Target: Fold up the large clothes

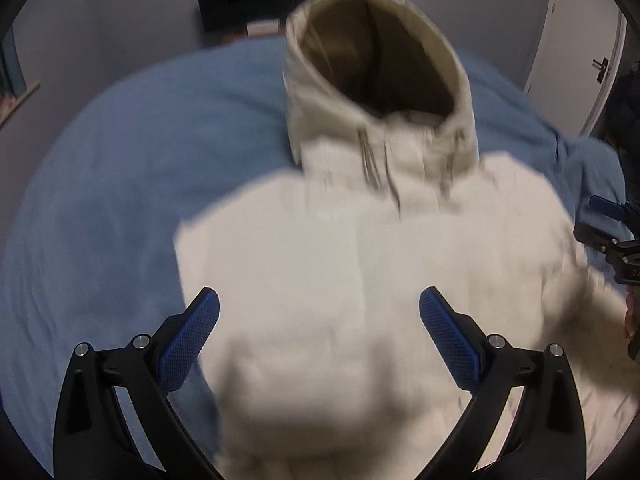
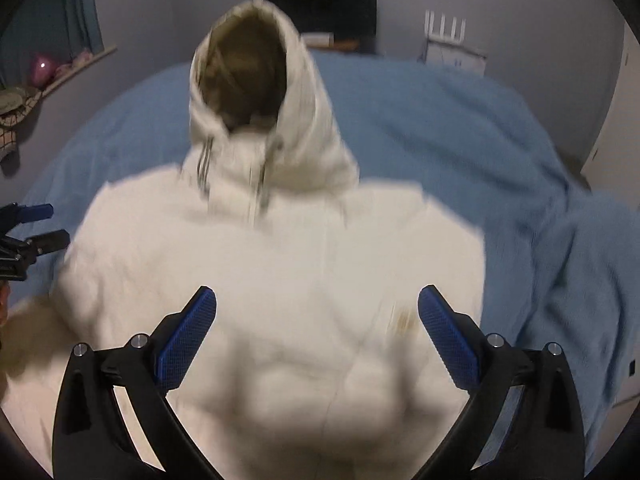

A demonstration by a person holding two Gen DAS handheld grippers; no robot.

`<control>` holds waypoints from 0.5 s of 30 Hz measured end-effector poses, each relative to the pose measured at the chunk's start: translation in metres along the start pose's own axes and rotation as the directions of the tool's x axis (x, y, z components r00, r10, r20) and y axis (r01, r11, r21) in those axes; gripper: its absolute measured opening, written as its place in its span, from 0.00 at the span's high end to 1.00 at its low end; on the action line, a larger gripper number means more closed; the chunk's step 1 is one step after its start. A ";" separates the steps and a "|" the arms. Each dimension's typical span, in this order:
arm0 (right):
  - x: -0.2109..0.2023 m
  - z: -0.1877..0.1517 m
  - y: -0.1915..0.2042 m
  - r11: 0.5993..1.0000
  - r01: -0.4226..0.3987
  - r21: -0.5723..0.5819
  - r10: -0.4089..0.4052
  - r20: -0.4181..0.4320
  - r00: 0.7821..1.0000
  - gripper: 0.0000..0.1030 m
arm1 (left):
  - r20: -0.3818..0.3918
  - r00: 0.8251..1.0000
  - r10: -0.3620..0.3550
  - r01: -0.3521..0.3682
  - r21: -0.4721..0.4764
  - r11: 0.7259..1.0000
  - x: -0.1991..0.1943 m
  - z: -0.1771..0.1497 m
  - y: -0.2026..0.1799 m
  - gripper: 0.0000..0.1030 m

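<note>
One cream hoodie [image 1: 360,272], one blue bedspread [image 1: 120,200], two claws: left claw [image 1: 319,308], right claw [image 2: 317,307].

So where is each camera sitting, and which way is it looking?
Left wrist view: on the left gripper, looking forward and down over its open blue fingers at the cream hoodie on the blue blanket; the other gripper shows at the right edge.
Right wrist view: on the right gripper, facing the same way over open fingers; the left gripper shows at the left edge.
Both views share the hoodie, its hood, the blanket and the dark screen on the far wall.
</note>
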State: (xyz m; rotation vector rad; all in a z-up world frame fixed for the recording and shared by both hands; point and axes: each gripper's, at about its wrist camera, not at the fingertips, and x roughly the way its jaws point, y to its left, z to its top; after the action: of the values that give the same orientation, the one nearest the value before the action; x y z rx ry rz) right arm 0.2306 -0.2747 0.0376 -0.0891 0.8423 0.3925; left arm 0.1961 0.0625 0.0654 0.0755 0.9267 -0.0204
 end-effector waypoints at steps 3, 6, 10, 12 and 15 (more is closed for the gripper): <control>0.014 0.044 -0.001 1.000 0.013 0.013 -0.014 0.025 1.000 0.06 | 0.053 0.997 0.058 -0.057 -0.023 0.998 0.009 0.047 0.002 0.06; 0.036 0.084 -0.001 0.999 0.023 0.028 -0.025 0.057 0.998 0.06 | 0.085 0.994 0.067 -0.061 -0.072 0.996 0.023 0.079 0.007 0.06; 0.075 0.125 0.001 0.998 0.034 0.060 -0.038 0.073 0.997 0.06 | 0.099 0.993 0.067 -0.051 -0.160 0.986 0.060 0.116 0.021 0.06; 0.092 0.137 0.004 0.997 0.033 0.069 -0.038 0.072 0.997 0.06 | 0.091 0.990 0.105 -0.087 -0.184 0.979 0.081 0.132 0.024 0.06; 0.113 0.151 0.008 0.997 0.005 0.072 -0.011 0.081 0.997 0.07 | 0.093 0.988 0.121 -0.100 -0.204 0.974 0.103 0.148 0.026 0.06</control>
State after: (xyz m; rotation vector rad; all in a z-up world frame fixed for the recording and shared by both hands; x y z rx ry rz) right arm 0.4030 -0.1983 0.0551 -0.0099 0.7747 0.3561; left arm 0.3771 0.0791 0.0732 -0.0593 0.8136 0.1707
